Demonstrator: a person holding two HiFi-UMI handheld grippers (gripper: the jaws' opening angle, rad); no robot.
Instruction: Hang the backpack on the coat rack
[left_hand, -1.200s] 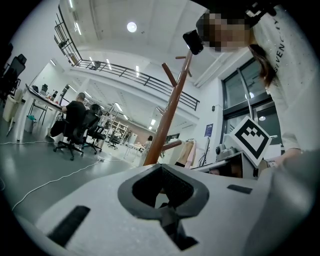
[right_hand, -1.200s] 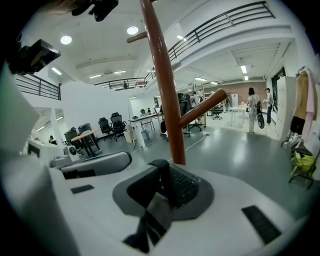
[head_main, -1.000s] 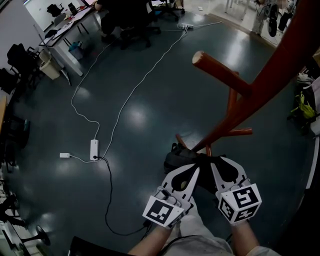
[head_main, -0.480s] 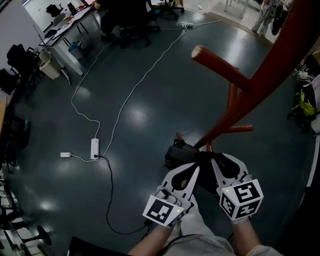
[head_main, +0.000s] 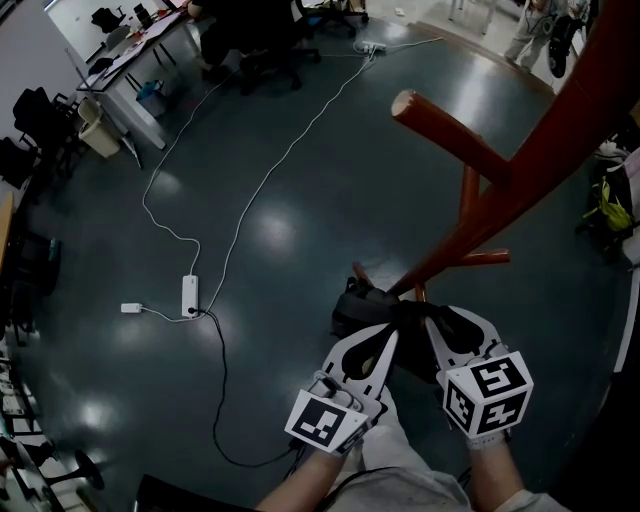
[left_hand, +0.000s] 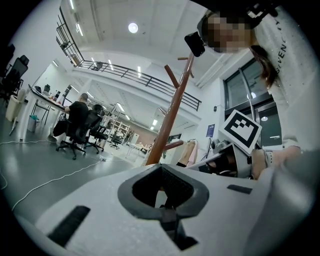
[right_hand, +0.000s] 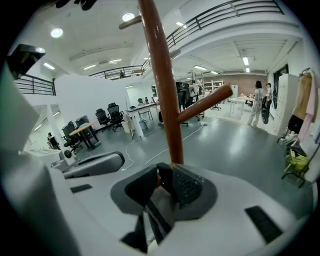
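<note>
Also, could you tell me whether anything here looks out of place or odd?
Mainly the white cables and power strip trail loose across the open floor, a likely trip hazard. The backpack sits low by the foot of the coat rack, not yet hung; nothing looks spilled or broken.

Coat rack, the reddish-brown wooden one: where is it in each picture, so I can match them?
Head view: the reddish-brown wooden coat rack slants across the right side.
Left gripper view: its pole rises at centre.
Right gripper view: its pole stands just left of centre.
Shared landmark: the white cable on the grey floor.
</note>
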